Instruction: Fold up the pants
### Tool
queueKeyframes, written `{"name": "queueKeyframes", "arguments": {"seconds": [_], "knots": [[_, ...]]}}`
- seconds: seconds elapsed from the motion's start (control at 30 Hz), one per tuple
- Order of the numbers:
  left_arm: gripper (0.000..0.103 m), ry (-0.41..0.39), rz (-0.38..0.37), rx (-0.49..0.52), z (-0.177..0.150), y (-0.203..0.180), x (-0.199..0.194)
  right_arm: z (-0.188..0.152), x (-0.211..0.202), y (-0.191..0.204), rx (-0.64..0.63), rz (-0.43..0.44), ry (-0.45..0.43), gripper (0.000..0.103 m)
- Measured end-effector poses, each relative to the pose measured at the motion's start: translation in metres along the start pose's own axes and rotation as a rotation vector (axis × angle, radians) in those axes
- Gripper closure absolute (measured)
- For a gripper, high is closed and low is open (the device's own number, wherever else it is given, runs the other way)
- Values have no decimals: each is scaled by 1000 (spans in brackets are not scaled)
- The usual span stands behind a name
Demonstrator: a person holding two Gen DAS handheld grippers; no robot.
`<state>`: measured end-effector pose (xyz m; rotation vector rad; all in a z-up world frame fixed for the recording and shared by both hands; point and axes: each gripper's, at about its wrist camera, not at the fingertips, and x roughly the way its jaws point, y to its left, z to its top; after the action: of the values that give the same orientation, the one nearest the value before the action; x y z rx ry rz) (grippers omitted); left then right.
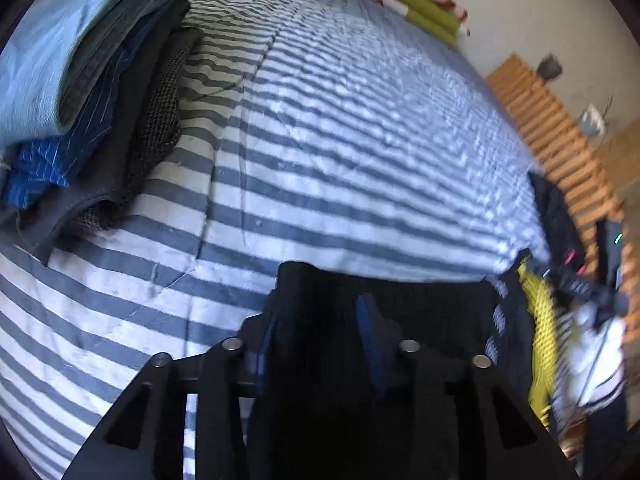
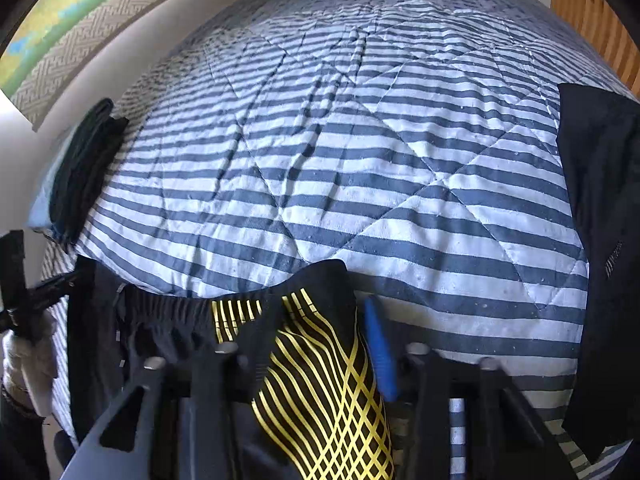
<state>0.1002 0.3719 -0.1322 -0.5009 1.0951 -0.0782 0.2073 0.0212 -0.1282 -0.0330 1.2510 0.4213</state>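
The black pants (image 2: 320, 360), patterned with yellow lines, hang at the near edge of the bed over a blue and white striped quilt (image 2: 340, 168). Their gathered waistband runs sideways between the two grippers, and the fabric drops down below it out of view, so the long axis seems to point downward. The right gripper (image 2: 316, 344) is clamped on the yellow-patterned corner of the waistband, cloth bunched between its blue pads. The left gripper (image 1: 316, 332) has the plain black end between its jaws; whether the pads press on it I cannot tell. A stack of folded clothes (image 1: 80, 92) sits to the left.
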Motion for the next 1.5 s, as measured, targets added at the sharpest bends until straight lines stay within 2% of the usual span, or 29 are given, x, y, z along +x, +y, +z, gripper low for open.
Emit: {"name": "queueKeyframes", "arguments": {"seconds": [0.03, 0.07, 0.17, 0.27, 0.33, 0.5, 0.6, 0.77, 0.87, 0.97, 1.1, 1.23, 1.33, 1.5], "knots": [[89, 2, 24, 16, 0, -3, 0, -1, -2, 1, 4, -9, -15, 94], [96, 0, 53, 40, -1, -8, -1, -2, -9, 2, 4, -14, -33, 98], [96, -50, 35, 75, -6, -23, -25, -9, -44, 3, 7, 2, -100, 98], [96, -136, 27, 117, -13, -48, -75, -21, -99, 11, -13, 13, -183, 98], [96, -212, 23, 170, -20, -71, -120, -31, -144, 17, -36, 11, -255, 98], [96, -420, -27, 258, -53, -138, -265, -67, -274, 43, -79, 5, -456, 98], [96, -535, -41, 332, -91, -175, -347, -103, -356, 60, -100, 11, -578, 98], [96, -688, -58, 444, -164, -225, -459, -180, -474, 88, -139, 14, -768, 98], [96, -747, -67, 497, -198, -249, -506, -223, -528, 103, -165, 1, -862, 98], [96, -779, -62, 532, -210, -263, -530, -246, -559, 113, -185, -3, -921, 98], [96, -783, -51, 534, -194, -267, -532, -246, -572, 117, -198, -14, -956, 98], [96, -721, -39, 499, -152, -254, -493, -210, -539, 106, -182, -16, -893, 98], [96, -622, -16, 455, -102, -232, -427, -167, -480, 88, -143, -8, -789, 98], [96, -441, 52, 360, -13, -176, -286, -75, -336, 52, -87, -31, -589, 98]]}}
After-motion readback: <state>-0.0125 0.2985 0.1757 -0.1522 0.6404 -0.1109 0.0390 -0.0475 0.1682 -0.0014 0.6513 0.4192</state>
